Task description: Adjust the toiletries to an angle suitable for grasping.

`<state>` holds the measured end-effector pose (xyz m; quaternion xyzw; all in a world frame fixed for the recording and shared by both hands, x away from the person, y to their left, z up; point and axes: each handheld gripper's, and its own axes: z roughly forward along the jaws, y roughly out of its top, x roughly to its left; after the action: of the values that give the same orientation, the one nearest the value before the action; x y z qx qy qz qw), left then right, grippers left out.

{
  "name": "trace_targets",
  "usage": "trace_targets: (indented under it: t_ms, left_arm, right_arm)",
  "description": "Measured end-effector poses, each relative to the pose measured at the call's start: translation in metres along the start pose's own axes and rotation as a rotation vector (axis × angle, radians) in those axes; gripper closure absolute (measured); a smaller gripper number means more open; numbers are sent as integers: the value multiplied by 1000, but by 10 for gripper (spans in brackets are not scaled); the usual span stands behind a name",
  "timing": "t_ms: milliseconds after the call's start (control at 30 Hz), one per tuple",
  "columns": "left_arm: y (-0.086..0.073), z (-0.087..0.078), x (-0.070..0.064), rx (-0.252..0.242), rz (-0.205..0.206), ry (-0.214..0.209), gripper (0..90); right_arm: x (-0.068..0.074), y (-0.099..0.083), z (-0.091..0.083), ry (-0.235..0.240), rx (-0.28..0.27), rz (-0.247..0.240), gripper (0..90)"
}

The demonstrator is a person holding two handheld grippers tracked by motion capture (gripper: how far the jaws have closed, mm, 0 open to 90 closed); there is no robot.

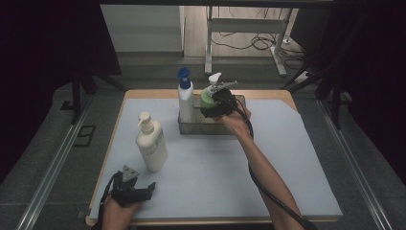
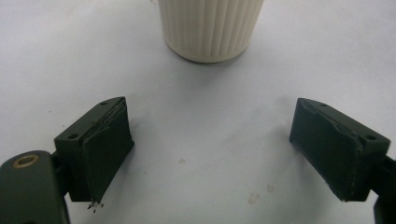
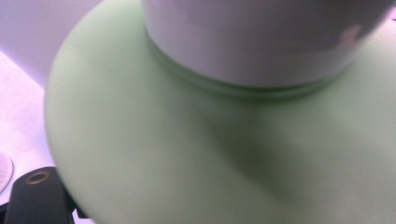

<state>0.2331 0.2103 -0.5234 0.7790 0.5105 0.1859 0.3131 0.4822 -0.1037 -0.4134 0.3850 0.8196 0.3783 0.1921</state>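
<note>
right gripper (image 1: 221,99): upper centre of the high view, at the far side of the table, pressed against the green pump bottle (image 1: 208,96); the person's right forearm (image 1: 261,167) runs to it from the lower right, with the black cable lying along the arm.
right jaw state: cannot tell; in the right gripper view the bottle's pale green shoulder (image 3: 187,158) and white collar (image 3: 261,42) sit very close to the lens and cover the pads.
green pump bottle: stands inside the clear plastic bin (image 1: 186,128), right part of it, white pump head (image 1: 215,79) pointing to the frame's right.
blue-capped bottle (image 1: 185,98): white body, blue spray top, upright in the left part of the same bin, just beside the green bottle.
clear plastic bin: rectangular, on the far centre of the white mat (image 1: 215,167).
left gripper (image 1: 143,190): lower left of the high view, near the table's front edge, held low over the mat, grey three-cornered plate on top.
left jaw state: wide apart, holding nothing; in the left gripper view both black pads (image 2: 105,149) flank bare mat.
cream pump bottle (image 1: 151,143): upright on the mat, left of centre, apart from the bin; in the left gripper view its ribbed base (image 2: 210,28) stands at the top centre, ahead of the open jaws and not touching them.
table (image 1: 143,94): wooden edge showing around the mat.
</note>
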Motion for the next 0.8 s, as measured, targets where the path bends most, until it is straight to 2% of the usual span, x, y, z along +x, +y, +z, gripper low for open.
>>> trace_targets:
  t_ms: [233, 467, 800]
  left_arm:
    - [0, 0, 0, 0, -1, 0, 122]
    - [0, 0, 0, 0, 0, 0, 122]
    - [0, 0, 0, -2, -1, 0, 122]
  right_arm:
    - [-2, 0, 2, 1, 3, 16, 111]
    - [-3, 0, -2, -2, 9, 5, 74]
    - [-8, -7, -25, 21, -3, 14, 36]
